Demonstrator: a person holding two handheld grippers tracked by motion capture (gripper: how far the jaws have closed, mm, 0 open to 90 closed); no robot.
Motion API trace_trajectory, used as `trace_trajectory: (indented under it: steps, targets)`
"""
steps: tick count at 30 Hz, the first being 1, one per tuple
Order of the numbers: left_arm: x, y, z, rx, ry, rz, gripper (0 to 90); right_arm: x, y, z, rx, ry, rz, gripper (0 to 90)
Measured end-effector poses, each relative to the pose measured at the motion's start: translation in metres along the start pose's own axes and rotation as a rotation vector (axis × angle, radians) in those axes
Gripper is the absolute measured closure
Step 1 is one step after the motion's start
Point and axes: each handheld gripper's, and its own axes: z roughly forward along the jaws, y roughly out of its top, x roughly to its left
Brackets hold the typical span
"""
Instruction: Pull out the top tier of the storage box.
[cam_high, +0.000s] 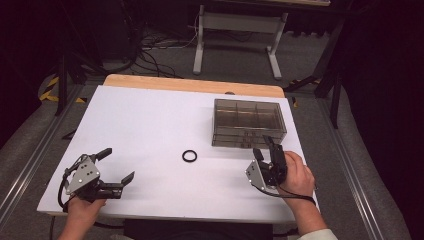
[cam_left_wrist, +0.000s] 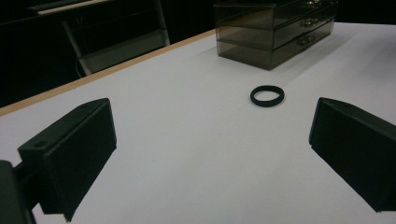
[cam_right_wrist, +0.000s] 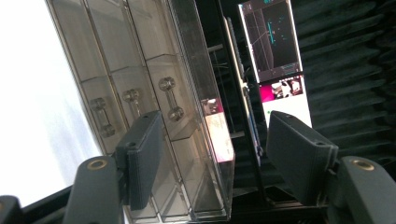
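A small black ring (cam_high: 189, 156) (cam_left_wrist: 267, 95) lies flat on the white table top (cam_high: 150, 125), near its middle. At the back right stands a smoky clear drawer box (cam_high: 249, 122) (cam_left_wrist: 275, 32) (cam_right_wrist: 140, 84) with three drawers, each with a small handle (cam_right_wrist: 170, 98). My left gripper (cam_high: 119, 164) (cam_left_wrist: 212, 154) rests at the front left, open wide, nothing between its jaws, with the ring ahead of it. My right gripper (cam_high: 262, 145) (cam_right_wrist: 219, 154) is rolled on its side just in front of the box's drawer fronts, open. The box's top edge shows between its jaws, untouched.
The table's wooden back edge (cam_high: 195, 85) shows beyond the white sheet. A white desk frame (cam_high: 237, 35) and cables (cam_high: 150, 55) stand on the floor behind. A lit monitor (cam_right_wrist: 275, 51) is off past the box in the right gripper view.
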Motion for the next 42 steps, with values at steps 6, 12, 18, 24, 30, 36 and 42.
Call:
trace_trajectory:
  steps: [6, 12, 18, 24, 30, 36, 42]
  targets:
    - [0.000, 0.000, 0.000, 0.000, 0.000, 0.000, 1.6, 0.002, -0.001, 0.002, 0.007, -0.025, -0.033, 39.5]
    - [0.000, 0.000, 0.000, 0.000, -0.001, -0.001, 1.6, 0.004, -0.001, 0.004, 0.008, -0.037, -0.074, 42.0]
    - [0.000, 0.000, 0.000, 0.000, 0.000, 0.000, 1.6, 0.008, 0.000, 0.008, 0.008, -0.055, -0.126, 44.1]
    - [0.000, 0.000, 0.000, 0.000, -0.001, 0.000, 1.6, 0.012, 0.001, 0.012, 0.013, -0.069, -0.174, 45.3]
    - [0.000, 0.000, 0.000, 0.003, -0.001, 0.003, 1.6, 0.016, 0.003, 0.018, 0.011, -0.068, -0.237, 46.6]
    - [0.000, 0.000, 0.000, 0.003, -0.001, 0.003, 1.6, 0.022, 0.003, 0.024, 0.035, -0.083, -0.252, 48.3]
    - [-0.001, 0.000, 0.000, 0.004, 0.002, 0.005, 1.6, 0.028, 0.000, 0.030, 0.053, -0.098, -0.278, 49.9]
